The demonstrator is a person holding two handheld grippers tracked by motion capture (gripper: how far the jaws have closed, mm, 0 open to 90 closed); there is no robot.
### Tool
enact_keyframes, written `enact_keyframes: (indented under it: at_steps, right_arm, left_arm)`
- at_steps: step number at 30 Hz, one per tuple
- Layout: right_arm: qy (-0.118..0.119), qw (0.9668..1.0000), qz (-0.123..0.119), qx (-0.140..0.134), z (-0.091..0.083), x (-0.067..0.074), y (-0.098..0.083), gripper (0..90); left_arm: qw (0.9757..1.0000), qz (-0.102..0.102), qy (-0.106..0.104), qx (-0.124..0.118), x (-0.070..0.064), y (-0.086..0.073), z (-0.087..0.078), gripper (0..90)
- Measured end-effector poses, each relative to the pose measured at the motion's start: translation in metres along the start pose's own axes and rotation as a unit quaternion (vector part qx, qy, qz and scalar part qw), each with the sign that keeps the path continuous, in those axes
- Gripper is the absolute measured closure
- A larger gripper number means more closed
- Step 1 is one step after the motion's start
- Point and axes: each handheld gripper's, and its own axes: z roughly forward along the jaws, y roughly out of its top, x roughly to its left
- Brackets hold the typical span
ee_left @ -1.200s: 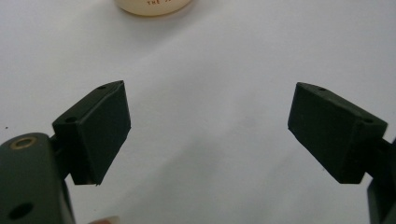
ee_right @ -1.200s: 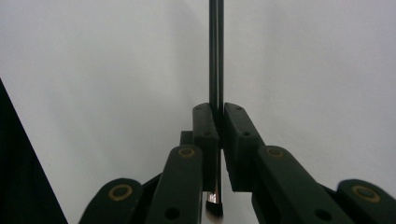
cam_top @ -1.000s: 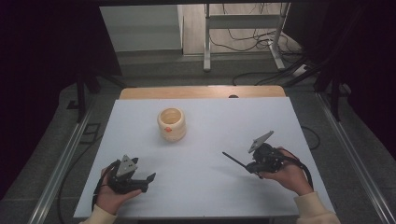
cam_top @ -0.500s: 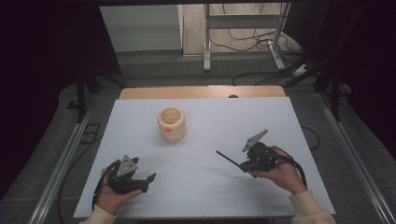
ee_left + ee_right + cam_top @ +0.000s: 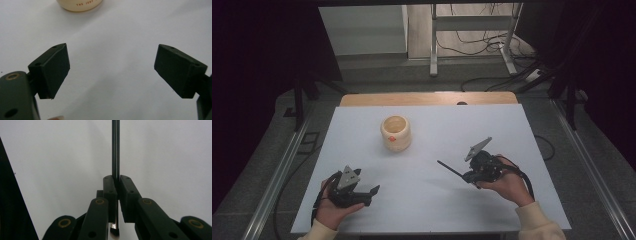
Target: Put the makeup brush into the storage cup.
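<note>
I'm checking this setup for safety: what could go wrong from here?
The right hand-held gripper pinches a thin brush near its bristle end, so the long handle might pivot or slip. Its tip could knock the cream jar, which nothing steadies: the left hand-held gripper is open and apart from it.

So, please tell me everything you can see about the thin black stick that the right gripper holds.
The thin black stick is a slim, dark, glossy rod, seemingly a small brush: in the right gripper view a tuft of bristles shows at its near end, behind the pads. The right gripper is shut on it, gripping it near the bristle end. In the high view the long handle points out towards the table's middle, above the white table, touching nothing else.
</note>
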Motion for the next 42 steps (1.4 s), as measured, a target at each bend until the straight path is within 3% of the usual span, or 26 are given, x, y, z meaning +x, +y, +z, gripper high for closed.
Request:
enact_keyframes:
  at_steps: [42]
  right_arm:
    - [0.018,0.9994,-0.030,0.003,0.020,0.018,0.037,83.1]
  left_arm:
    - [0.9999,0.012,-0.004,-0.008,-0.009,0.007,0.000,13.5]
